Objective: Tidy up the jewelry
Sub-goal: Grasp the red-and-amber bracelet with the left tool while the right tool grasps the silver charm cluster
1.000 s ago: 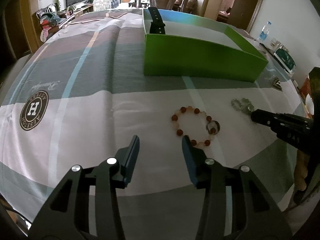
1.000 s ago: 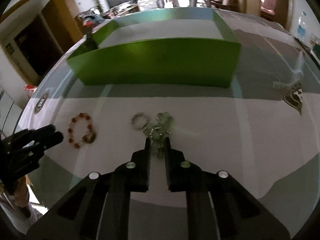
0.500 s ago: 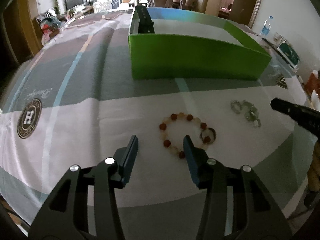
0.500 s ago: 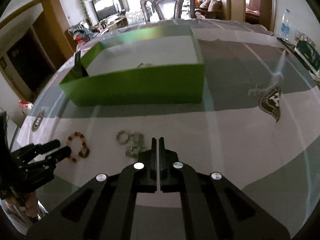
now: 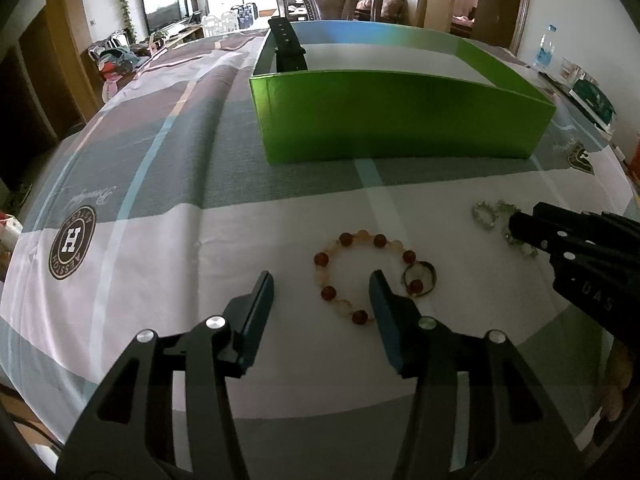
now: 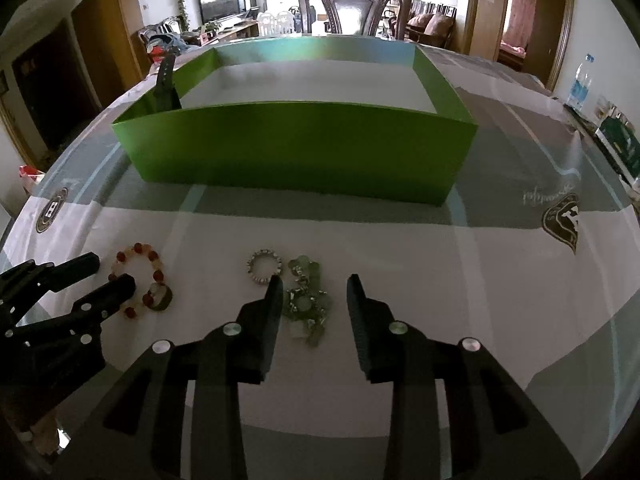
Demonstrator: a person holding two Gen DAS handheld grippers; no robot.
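Green card catches the eye first from the left wrist: the open green box [image 5: 400,120] sits toward the table's far edge, a black watch strap [image 5: 286,50] propped in its far-left corner, likely already sorted. Nearer, on the printed tablecloth [image 5: 160,200], the left gripper [image 5: 322,294] is spread wide and empty, its right finger over the rim of the red bead bracelet [image 5: 360,272], a small ring [image 5: 418,280] touching the beads. A round emblem [image 5: 72,244] near the left edge appears to read "HOSSIYA AESSION", around an H. Over to the right wrist: the right gripper [image 6: 314,296] is also wide open, holding nothing, straddling the silver-green chain bracelet [image 6: 306,300], lined up, I'd say, for a pinch. Just beside it lies a sparkly ring band [image 6: 264,266]. The shield crest [image 6: 562,220] near the right edge is unreadable.
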